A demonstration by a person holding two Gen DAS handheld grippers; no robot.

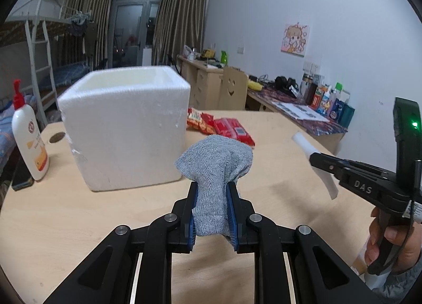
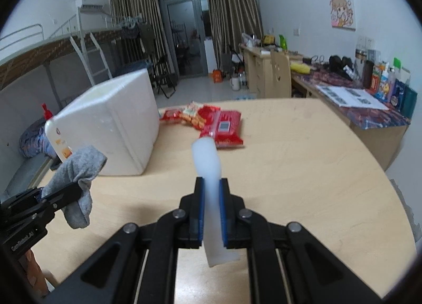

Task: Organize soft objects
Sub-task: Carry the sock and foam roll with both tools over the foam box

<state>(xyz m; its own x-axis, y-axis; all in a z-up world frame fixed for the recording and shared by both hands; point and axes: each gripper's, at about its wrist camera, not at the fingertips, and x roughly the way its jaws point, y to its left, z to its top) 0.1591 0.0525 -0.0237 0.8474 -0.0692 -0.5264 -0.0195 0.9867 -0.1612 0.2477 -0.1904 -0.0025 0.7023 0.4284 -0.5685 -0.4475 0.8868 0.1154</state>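
From the left wrist view: left gripper clamped on a bunched grey sock, held clear above the worktop, with the open white foam box just ahead and to the left. Right gripper visible at the right edge, pinching a soft white strip. Best to carry the sock high enough to clear the box rim, then release over the opening, not on the edge.

From the right wrist view: right gripper closed on the white strip, also lifted off the worktop; box to the left, red snack packets beyond. Advisable to keep the two grippers apart on approach and to drop one item at a time.
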